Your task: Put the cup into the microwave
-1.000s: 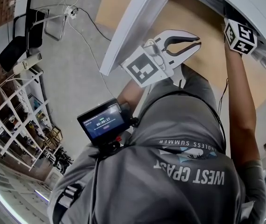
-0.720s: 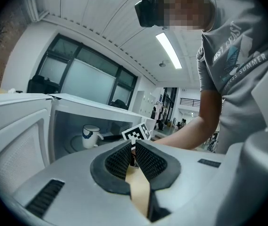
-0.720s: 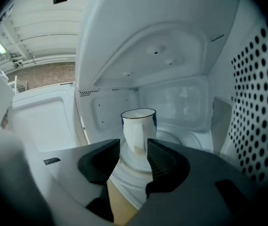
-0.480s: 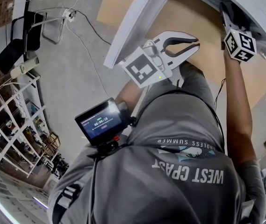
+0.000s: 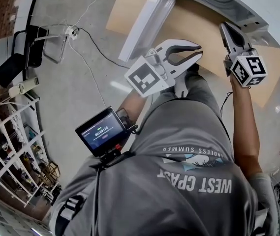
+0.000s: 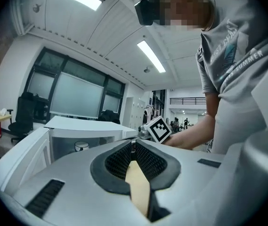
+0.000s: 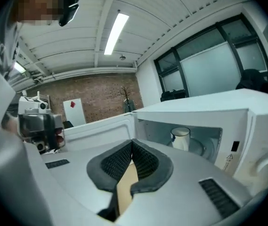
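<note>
Black ribbed pads of the right gripper (image 7: 132, 142) meet tip to tip. Its jaws have just been closing, and nothing sits between them. The left gripper (image 6: 134, 142) is likewise closed and empty, pads pressed together. Past the right jaws, right of centre in the right gripper view, the white cup (image 7: 181, 139) stands upright inside the microwave (image 7: 247, 121), apart from both grippers. The door (image 7: 98, 126) stands wide open toward the left of that view. In the head view it runs as a white slab across the upper middle, beside the tan desk (image 5: 199, 23).

The cup looks placed, so what seems left is to shut the door. To do that well, the right gripper should first be clear of the opening, so nothing clips the cup or gets caught. Then a closed jaw tip set against the door's outer face near its free edge — pushing steadily along the swing, not jabbing — should seat it without shaking the microwave or tipping the cup.
</note>
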Motion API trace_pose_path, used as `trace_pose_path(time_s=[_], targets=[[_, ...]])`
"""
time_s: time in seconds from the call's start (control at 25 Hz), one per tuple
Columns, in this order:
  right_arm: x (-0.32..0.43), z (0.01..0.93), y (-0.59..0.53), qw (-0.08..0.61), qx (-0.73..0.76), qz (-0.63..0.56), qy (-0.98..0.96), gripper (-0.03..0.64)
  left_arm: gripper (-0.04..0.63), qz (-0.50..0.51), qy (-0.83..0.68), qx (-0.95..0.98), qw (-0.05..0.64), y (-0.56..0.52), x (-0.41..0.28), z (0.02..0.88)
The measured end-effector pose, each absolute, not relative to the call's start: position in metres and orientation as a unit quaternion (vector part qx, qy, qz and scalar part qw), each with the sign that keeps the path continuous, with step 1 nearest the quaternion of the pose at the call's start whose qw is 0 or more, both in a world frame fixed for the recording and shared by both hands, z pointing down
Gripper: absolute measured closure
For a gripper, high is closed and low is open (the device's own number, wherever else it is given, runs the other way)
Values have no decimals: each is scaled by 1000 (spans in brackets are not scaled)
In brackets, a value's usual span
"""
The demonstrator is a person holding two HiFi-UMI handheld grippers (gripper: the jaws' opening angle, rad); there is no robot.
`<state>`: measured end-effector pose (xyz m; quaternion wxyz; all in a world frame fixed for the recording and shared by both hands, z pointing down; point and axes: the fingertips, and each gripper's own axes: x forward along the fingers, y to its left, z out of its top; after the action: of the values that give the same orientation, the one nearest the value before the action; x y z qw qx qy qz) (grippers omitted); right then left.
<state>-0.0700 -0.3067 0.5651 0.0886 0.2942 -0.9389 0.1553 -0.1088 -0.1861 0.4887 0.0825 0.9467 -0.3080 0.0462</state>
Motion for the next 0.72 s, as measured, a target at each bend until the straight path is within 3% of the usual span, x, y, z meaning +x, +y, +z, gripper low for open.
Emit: trace_pose_path(time_s=[0.64, 0.72], targets=[[-82, 444, -134, 66, 273, 33, -959, 598, 571, 37, -249, 968, -4, -97, -106, 458], [-65, 401, -115, 67, 286, 18, -956, 598, 571, 30, -235, 971, -16, -84, -91, 420]])
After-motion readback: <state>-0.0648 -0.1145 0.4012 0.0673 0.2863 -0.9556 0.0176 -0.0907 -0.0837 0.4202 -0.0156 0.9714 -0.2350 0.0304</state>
